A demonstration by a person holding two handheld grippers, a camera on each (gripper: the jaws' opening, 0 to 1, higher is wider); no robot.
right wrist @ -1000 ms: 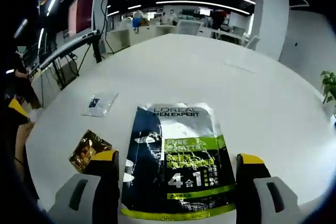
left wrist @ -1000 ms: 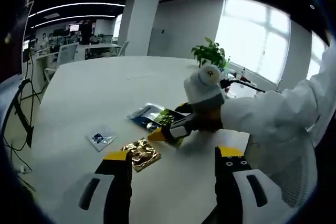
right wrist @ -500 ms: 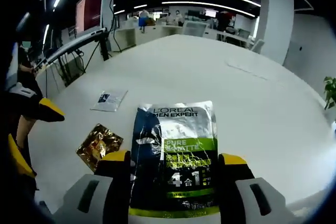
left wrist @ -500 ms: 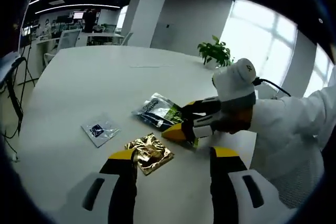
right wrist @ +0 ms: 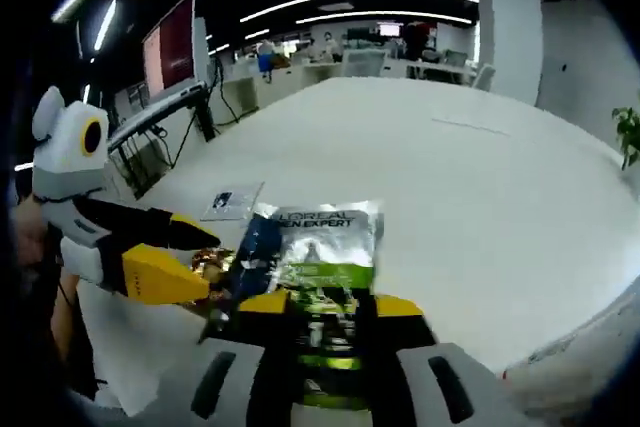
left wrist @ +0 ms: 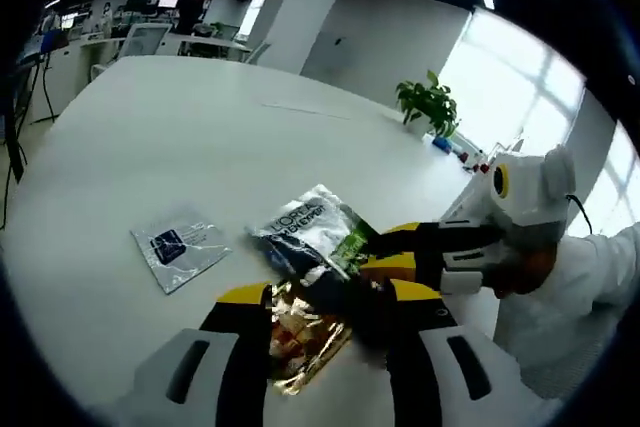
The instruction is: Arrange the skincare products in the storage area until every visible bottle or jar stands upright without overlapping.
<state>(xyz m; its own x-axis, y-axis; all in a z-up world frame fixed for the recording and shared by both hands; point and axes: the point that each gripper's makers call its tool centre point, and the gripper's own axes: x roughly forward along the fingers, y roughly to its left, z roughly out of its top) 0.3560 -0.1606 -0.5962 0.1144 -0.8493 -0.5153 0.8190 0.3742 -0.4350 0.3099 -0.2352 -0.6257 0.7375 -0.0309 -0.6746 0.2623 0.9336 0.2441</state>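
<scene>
A dark green-and-silver L'Oreal sachet [right wrist: 322, 239] lies on the white table [right wrist: 480, 187]. My right gripper [right wrist: 330, 304] is shut on its near end, and that end looks slightly raised. From the left gripper view, the same sachet [left wrist: 312, 235] sits ahead, with the right gripper [left wrist: 385, 252] reaching in from the right. My left gripper [left wrist: 330, 295] is open, its jaws standing either side of a crumpled gold sachet [left wrist: 300, 335]. A small clear sachet [left wrist: 178, 244] lies flat to the left. In the right gripper view, the left gripper [right wrist: 185, 252] comes in beside the gold sachet [right wrist: 207, 264].
A potted plant [left wrist: 428, 102] and small bottles [left wrist: 450, 145] stand at the table's far side. The person's white sleeve [left wrist: 580, 287] is at the right. Office desks and a monitor [right wrist: 170, 37] lie beyond the table. The table's edge [right wrist: 590, 327] curves close on the right.
My right gripper's jaws have come together on the L'Oreal sachet. My left gripper has moved forward, so the gold sachet now lies between its jaws.
</scene>
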